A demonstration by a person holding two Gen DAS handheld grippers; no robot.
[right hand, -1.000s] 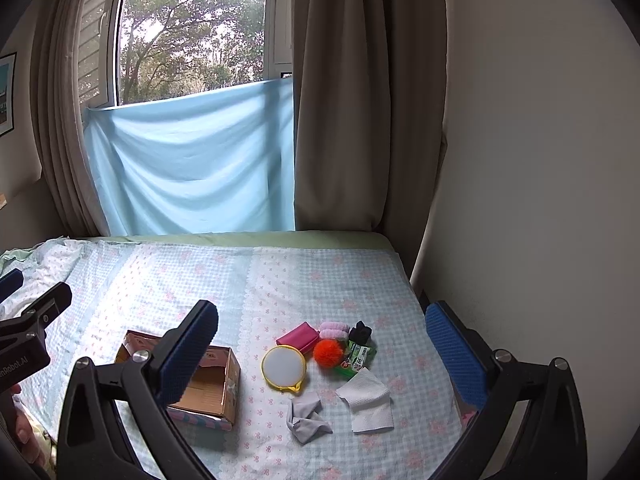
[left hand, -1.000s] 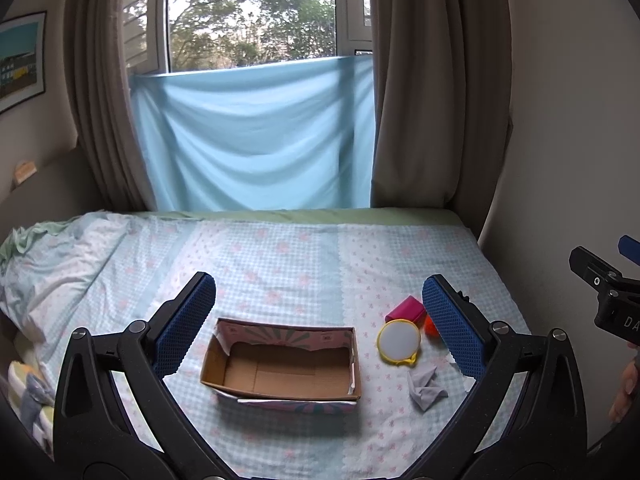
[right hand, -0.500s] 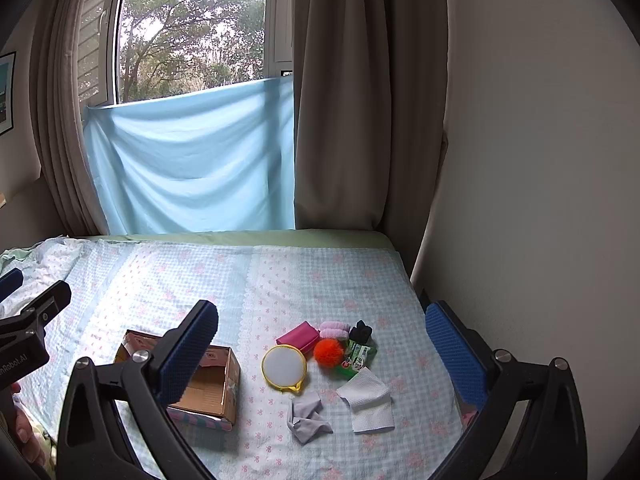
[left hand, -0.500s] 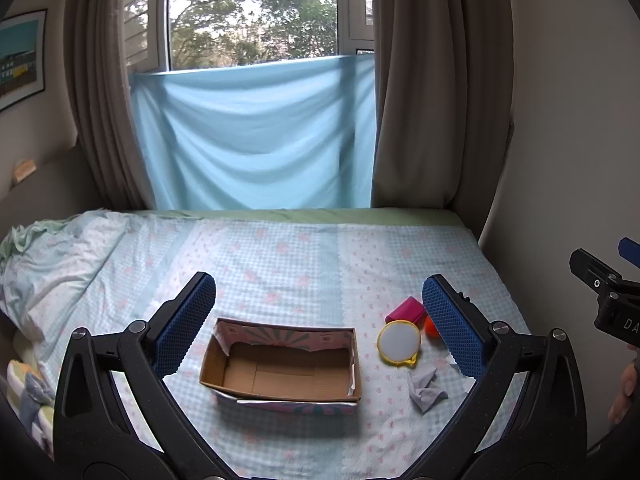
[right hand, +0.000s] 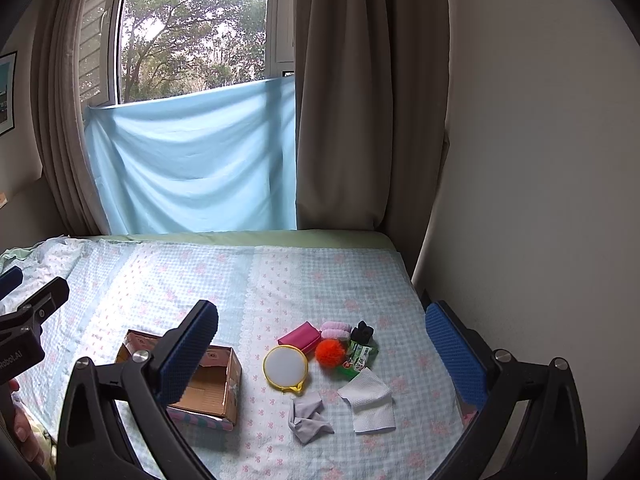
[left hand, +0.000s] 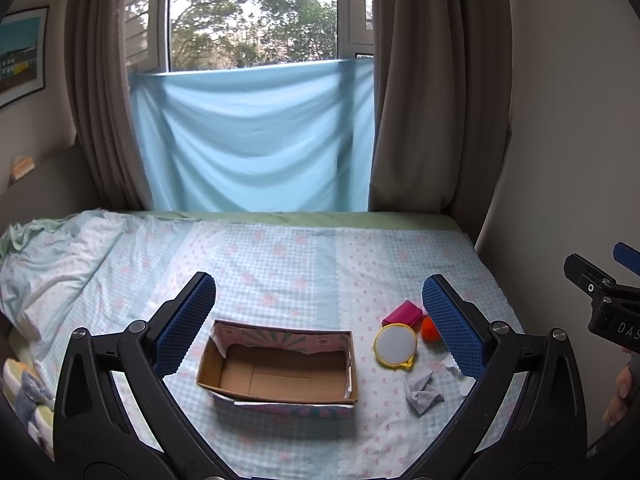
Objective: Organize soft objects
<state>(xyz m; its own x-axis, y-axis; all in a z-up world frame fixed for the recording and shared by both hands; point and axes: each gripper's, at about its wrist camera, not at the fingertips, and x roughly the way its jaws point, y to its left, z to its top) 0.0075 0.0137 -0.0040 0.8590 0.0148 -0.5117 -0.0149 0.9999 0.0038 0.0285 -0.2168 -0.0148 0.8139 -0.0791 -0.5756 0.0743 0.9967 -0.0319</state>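
Bed (left hand: pixel 280 264) under a pale blue checked sheet with pink flowers, window and hanging blue cloth (left hand: pixel 256 136) behind, brown curtains (right hand: pixel 340 120) either side. Left gripper (left hand: pixel 318 322) held above the bed, jaws wide apart, nothing between them; open cardboard box (left hand: pixel 280 368) framed in the gap, lying empty on the sheet. Right gripper (right hand: pixel 320 350) likewise spread wide and empty, poised over a cluster of small things to the right of the box (right hand: pixel 208 384). In that cluster, from the right wrist view: round yellow-rimmed mirror (right hand: pixel 285 368) nearest the box; magenta pouch (right hand: pixel 299 335) just behind it; pink rolled cloth (right hand: pixel 335 329) beside the pouch; small black item (right hand: pixel 362 332) to its right, too small to identify; orange pompom (right hand: pixel 330 353) between mirror and a green packet (right hand: pixel 362 356). In front of these, crumpled grey cloth (right hand: pixel 308 416) and a white folded tissue (right hand: pixel 370 404), side by side, apart from each other. Same mirror (left hand: pixel 395 345), pouch (left hand: pixel 403 313), pompom (left hand: pixel 429 327) and grey cloth (left hand: pixel 420 392) seen from the left wrist, partly behind the right-hand blue pad. Soft things all on the sheet, outside the box. Rumpled bedding (left hand: pixel 52 272) heaped at far left. Framed picture (left hand: pixel 20 56) on the left wall. Fingertips of a hand (left hand: pixel 618 396) at the right edge.
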